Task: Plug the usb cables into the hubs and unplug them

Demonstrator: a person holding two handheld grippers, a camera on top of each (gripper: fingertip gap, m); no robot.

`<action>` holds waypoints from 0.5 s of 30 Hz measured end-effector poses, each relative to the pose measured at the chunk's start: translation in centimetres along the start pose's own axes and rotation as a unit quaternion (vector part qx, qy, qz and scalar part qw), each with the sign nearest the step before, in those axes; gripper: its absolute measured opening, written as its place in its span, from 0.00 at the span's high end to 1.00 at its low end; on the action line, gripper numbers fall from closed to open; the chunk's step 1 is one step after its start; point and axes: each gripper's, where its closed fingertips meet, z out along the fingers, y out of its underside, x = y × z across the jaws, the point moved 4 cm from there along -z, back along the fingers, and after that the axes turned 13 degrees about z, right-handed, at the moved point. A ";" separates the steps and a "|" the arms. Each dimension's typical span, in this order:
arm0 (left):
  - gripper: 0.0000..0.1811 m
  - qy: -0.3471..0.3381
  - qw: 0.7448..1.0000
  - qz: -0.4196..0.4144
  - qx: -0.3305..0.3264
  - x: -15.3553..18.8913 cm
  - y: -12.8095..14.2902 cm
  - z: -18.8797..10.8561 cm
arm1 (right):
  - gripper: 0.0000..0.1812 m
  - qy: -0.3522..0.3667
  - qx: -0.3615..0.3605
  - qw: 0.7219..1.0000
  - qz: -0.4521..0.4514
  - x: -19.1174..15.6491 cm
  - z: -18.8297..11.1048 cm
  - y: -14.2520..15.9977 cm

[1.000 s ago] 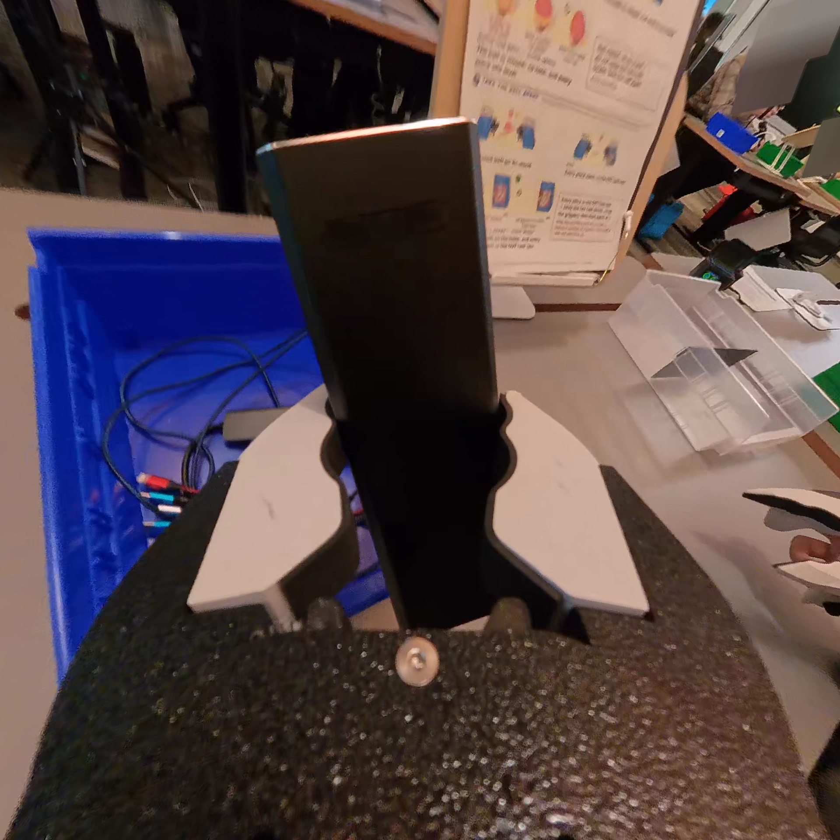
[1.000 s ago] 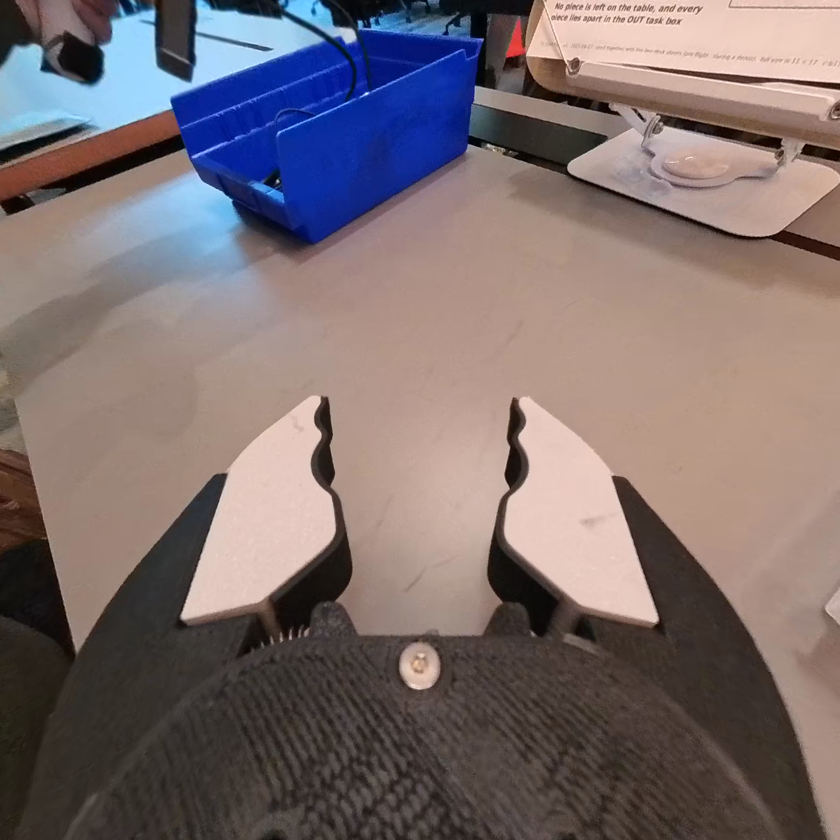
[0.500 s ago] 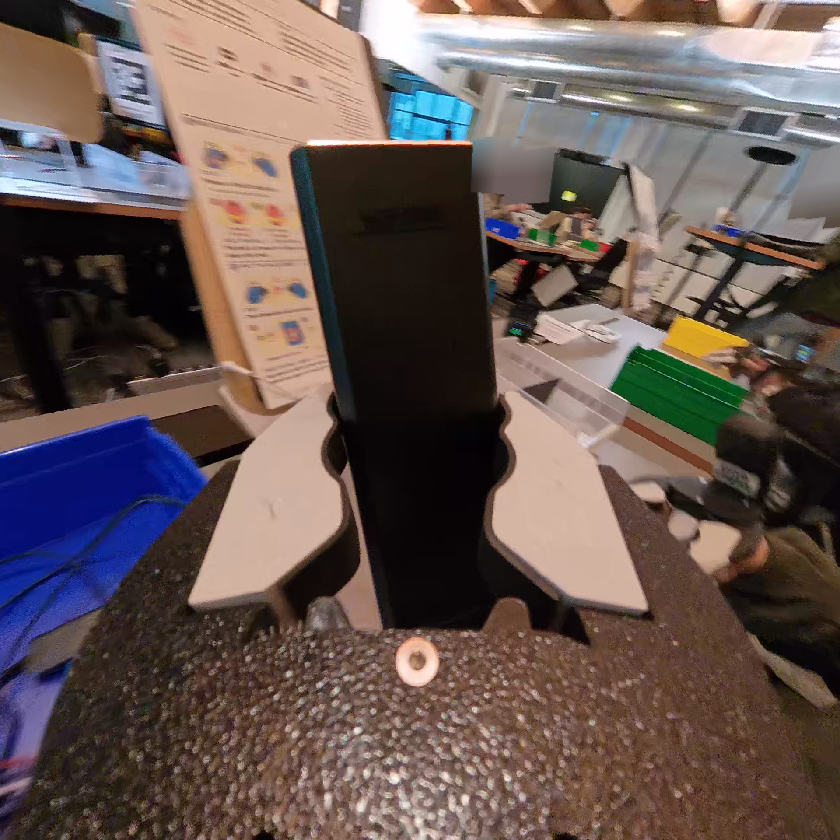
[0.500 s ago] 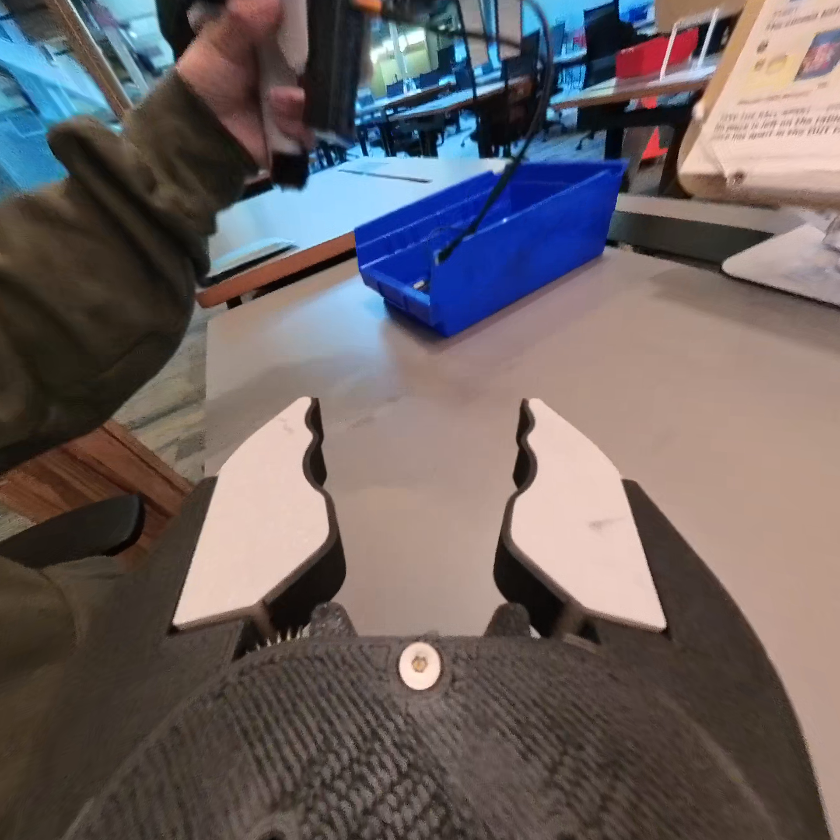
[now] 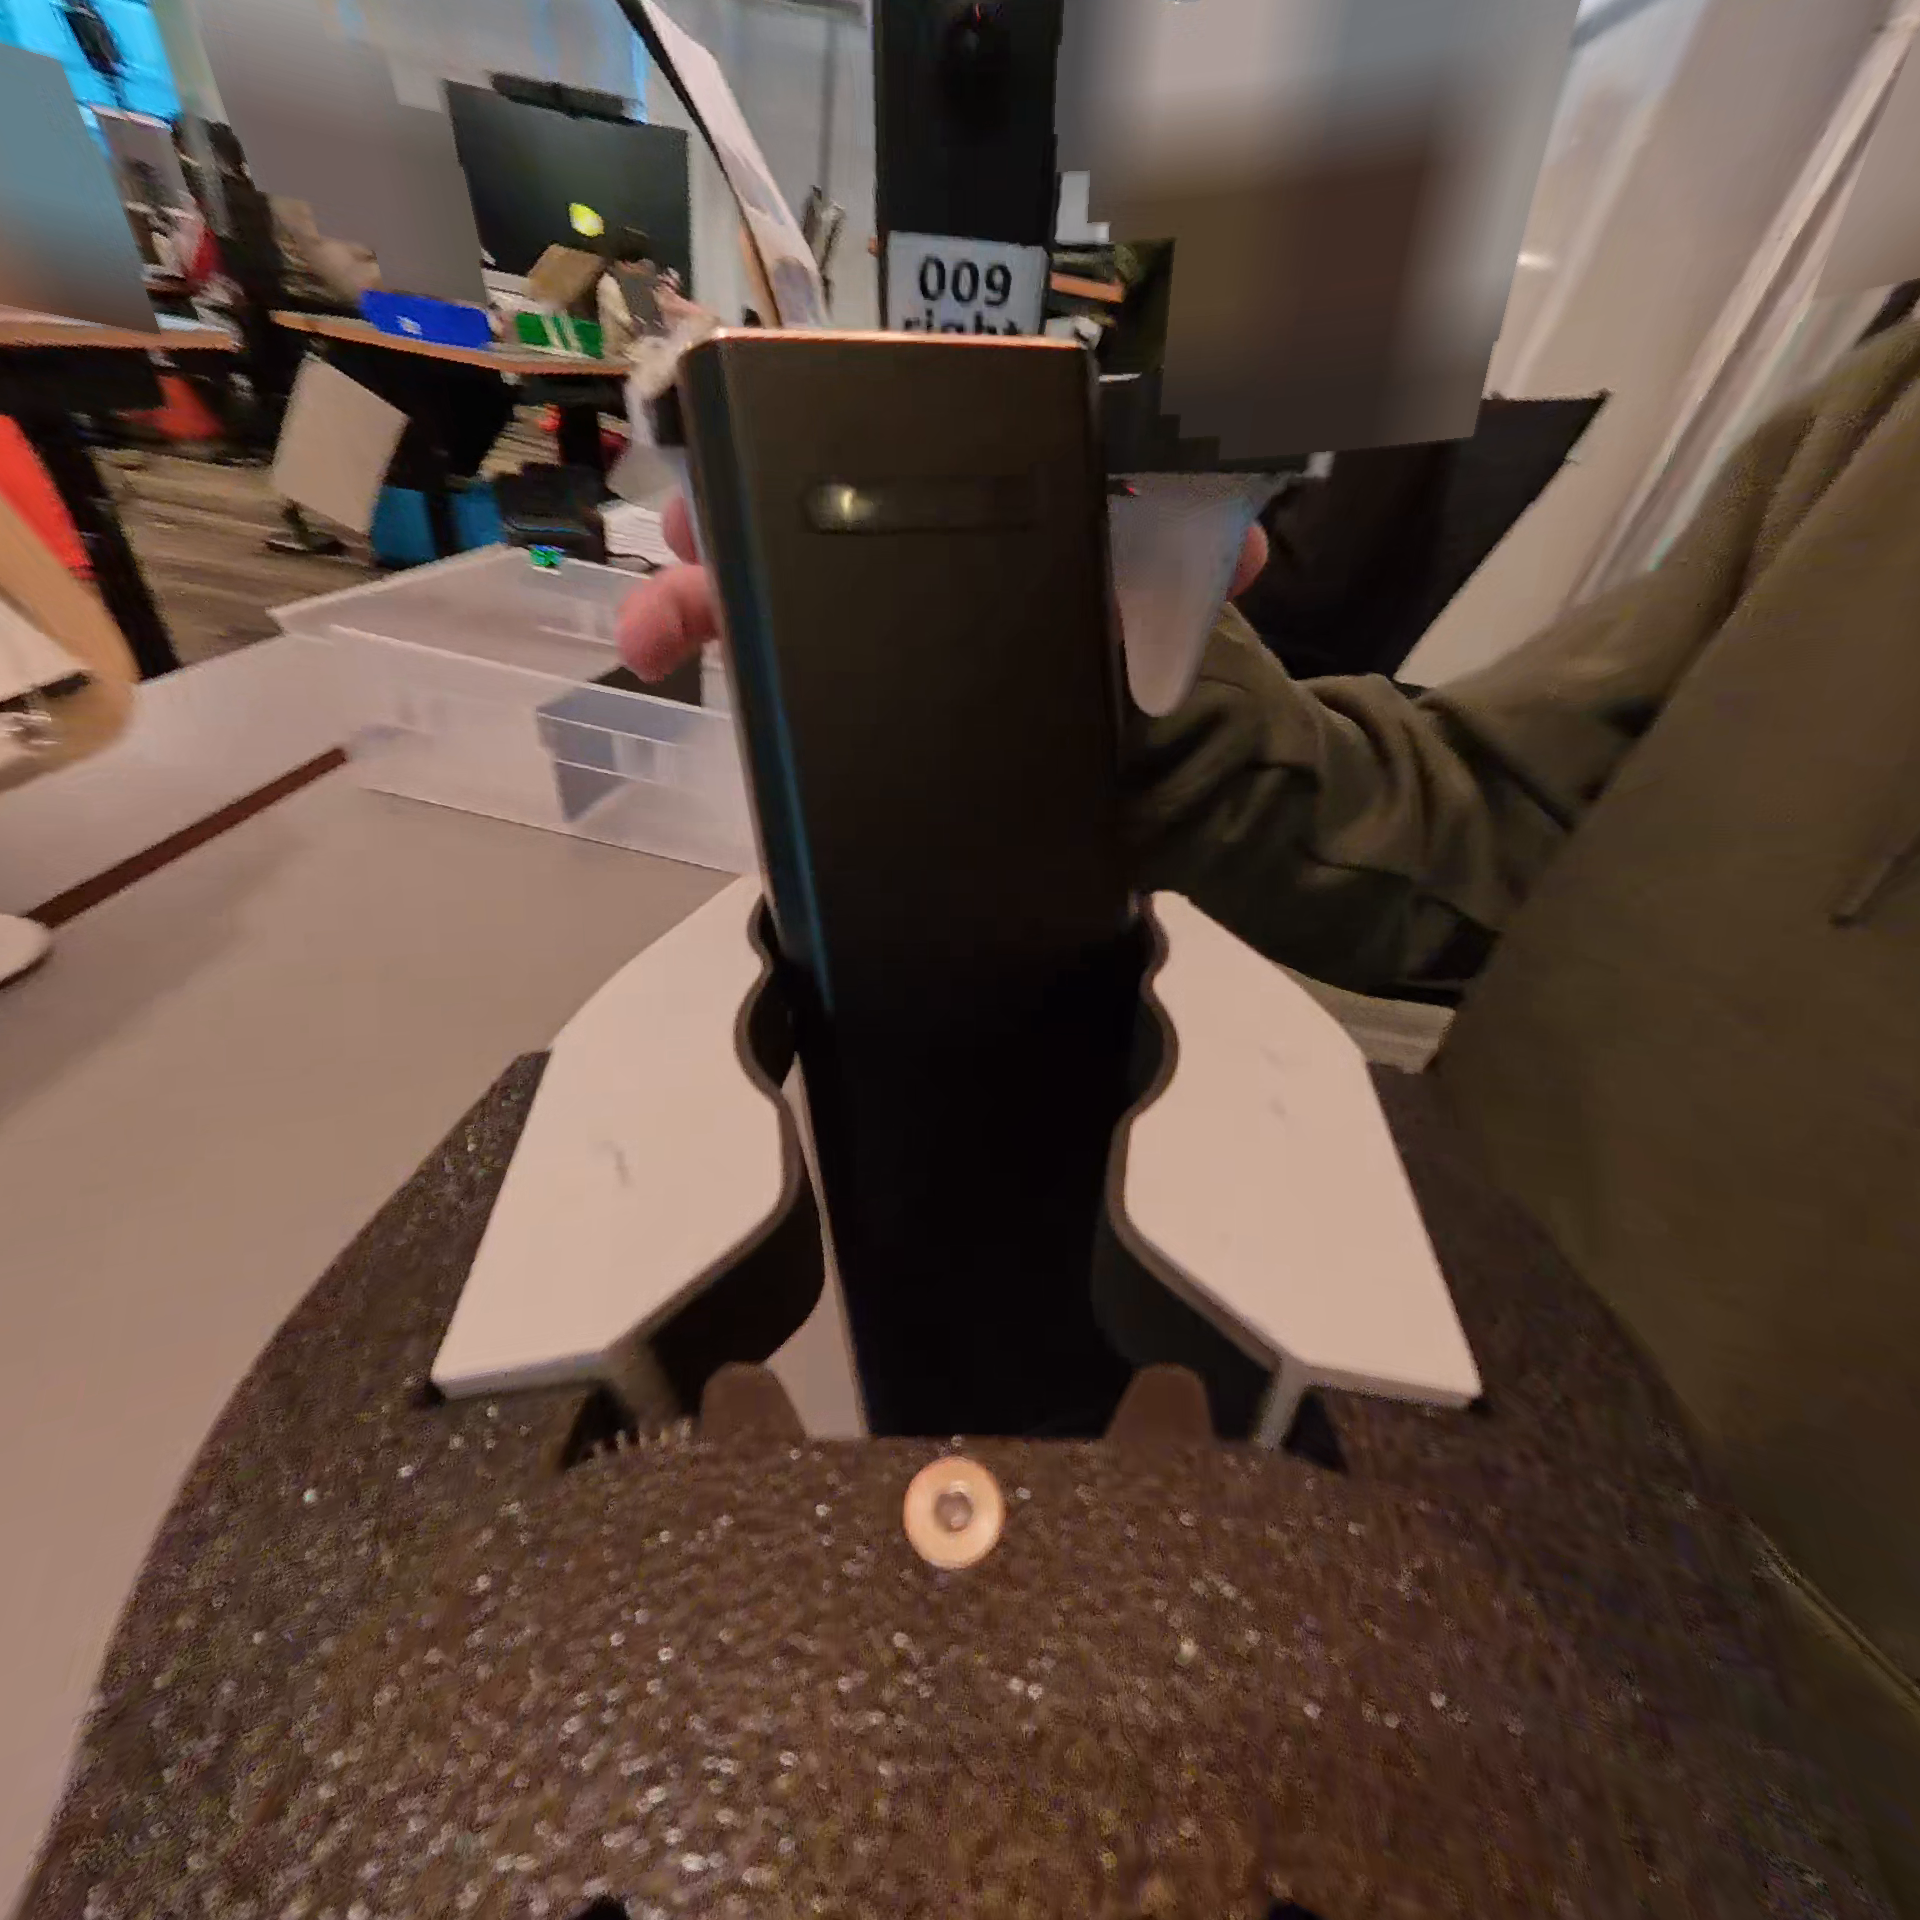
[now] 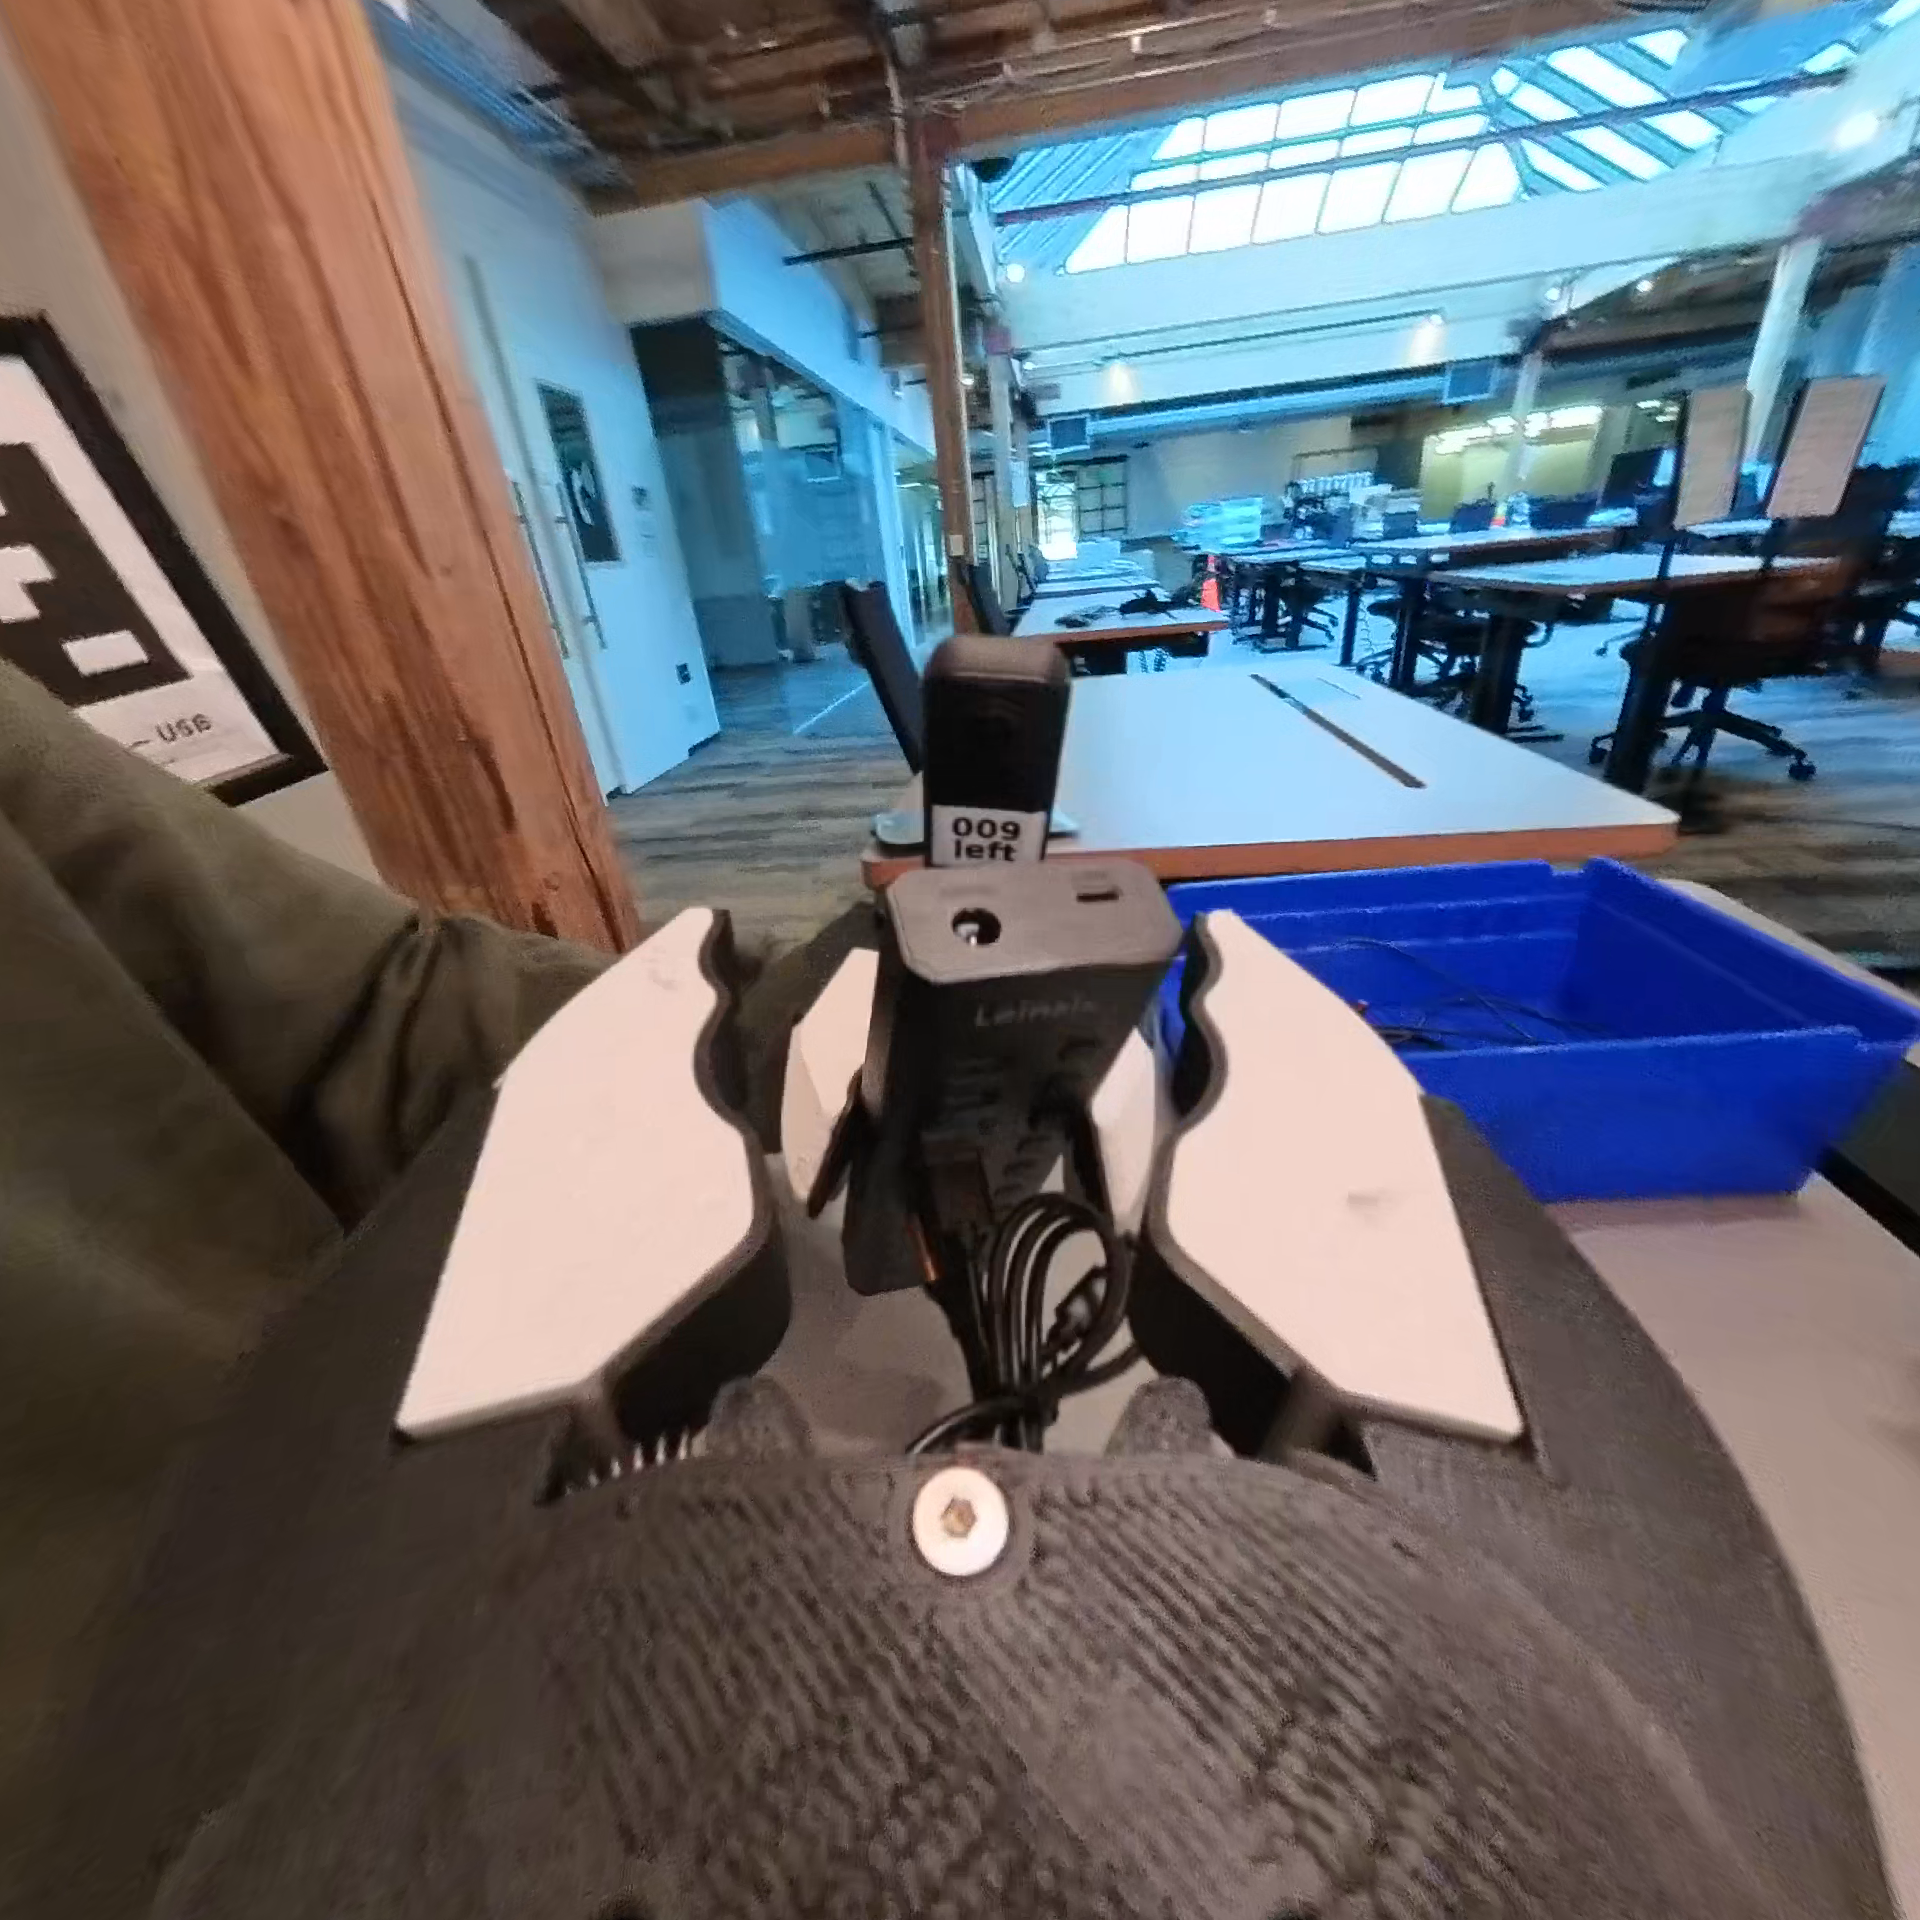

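Two tongs face each other above the counter (image 6: 1714, 1351). Left tongs (image 5: 951, 1023) are clamped on the black hub (image 5: 914, 665). Right tongs (image 6: 956, 987) are apart, one on each side of it, not touching. Its cable (image 6: 1039, 1288) hangs loose. No plugging looks done yet. Thin cables (image 6: 1455, 997) lie in the blue bin (image 6: 1621, 1101).

The hub (image 5: 914, 665) hides most of the right claw (image 5: 1164, 582) behind it. Smeared patches cover the background above. The blue bin (image 6: 1621, 1049) is cut by the frame edge; its cable contents are too small to identify.
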 end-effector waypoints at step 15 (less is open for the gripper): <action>0.67 -0.009 0.997 0.045 -0.057 0.7 0.8 2.7 | 0.66 0.071 -0.088 0.992 -0.056 -0.2 0.4 1.5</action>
